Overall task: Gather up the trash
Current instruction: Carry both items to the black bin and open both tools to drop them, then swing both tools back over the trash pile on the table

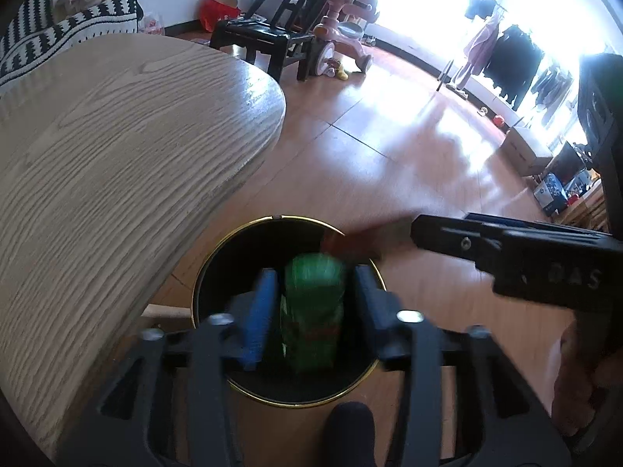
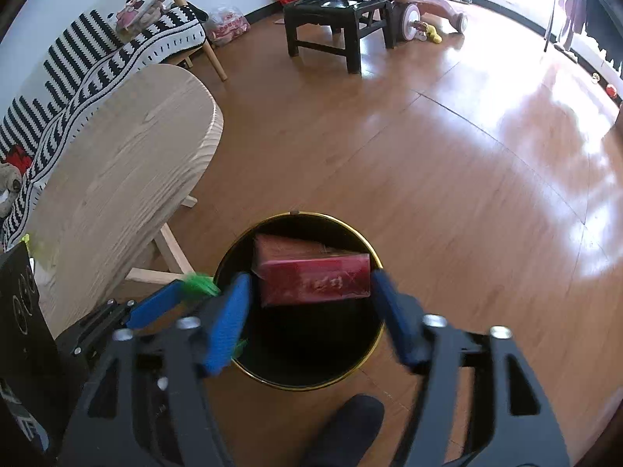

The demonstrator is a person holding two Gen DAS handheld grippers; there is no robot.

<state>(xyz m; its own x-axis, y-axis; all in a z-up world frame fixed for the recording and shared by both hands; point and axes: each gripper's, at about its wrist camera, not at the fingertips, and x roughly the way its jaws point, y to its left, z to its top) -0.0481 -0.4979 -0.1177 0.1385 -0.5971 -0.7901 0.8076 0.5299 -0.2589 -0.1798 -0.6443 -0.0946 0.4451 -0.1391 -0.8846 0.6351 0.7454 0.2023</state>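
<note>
Left gripper (image 1: pixel 311 303) spread around crumpled green can (image 1: pixel 311 311), right gripper (image 2: pixel 311 311) spread over glossy red box (image 2: pixel 311 272), round gold-rimmed black bin (image 2: pixel 241 366)

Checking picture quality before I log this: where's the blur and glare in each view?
Left wrist view: green can and the left gripper around it smear with motion; window glare washes out the upper right. Right wrist view: red box in the bin fairly sharp, fingertips slightly blurred, sun glare on the floor.
</note>
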